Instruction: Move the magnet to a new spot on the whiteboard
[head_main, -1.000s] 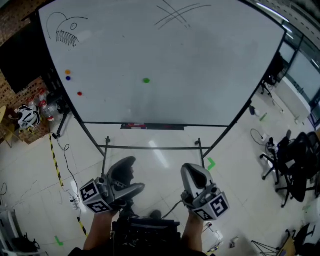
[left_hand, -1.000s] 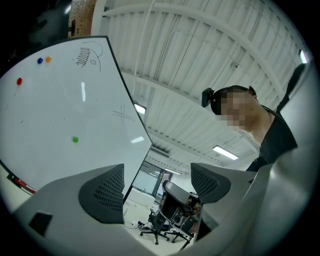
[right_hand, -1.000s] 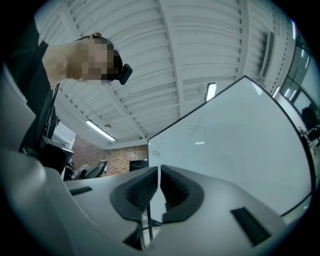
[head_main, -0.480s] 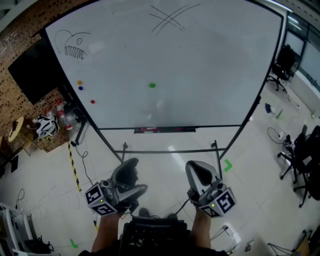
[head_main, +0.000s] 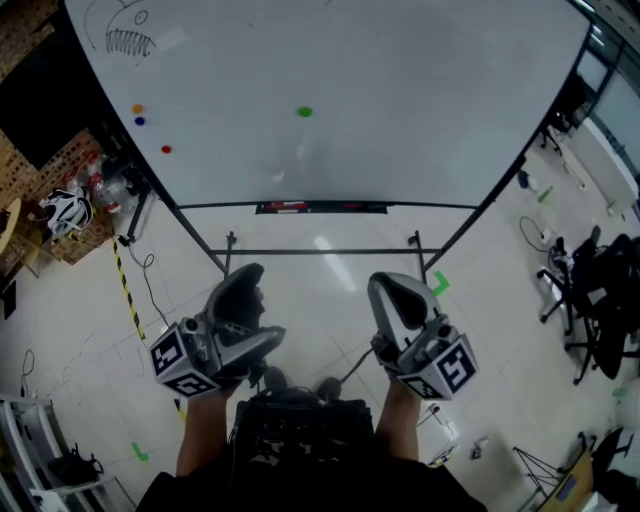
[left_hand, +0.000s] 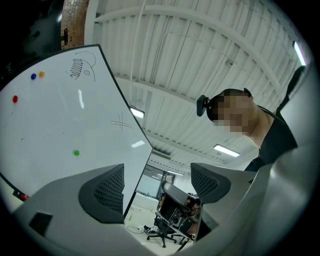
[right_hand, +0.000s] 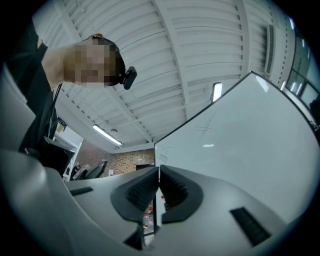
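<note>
The whiteboard (head_main: 400, 90) stands ahead of me on a black frame. A green magnet (head_main: 304, 111) sits near its lower middle. Orange (head_main: 137, 108), blue (head_main: 139, 121) and red (head_main: 166, 149) magnets sit at its left. Both grippers hang low in front of the board, far from it. My left gripper (head_main: 250, 315) is open and empty. The left gripper view looks between its jaws (left_hand: 157, 182), with the green magnet (left_hand: 76, 152) to the left. My right gripper (head_main: 395, 295) is shut with nothing in it, its pads pressed together (right_hand: 159, 187).
A marker tray (head_main: 320, 207) runs along the board's lower edge. A fish sketch (head_main: 125, 40) is at its top left. Office chairs (head_main: 600, 290) stand at the right. A helmet (head_main: 60, 212) and clutter lie at the left by yellow-black floor tape (head_main: 125, 285).
Both grippers have risen a little and look larger in the head view. The view has tipped down, so the board's top edge is cut off. No magnet has moved.
</note>
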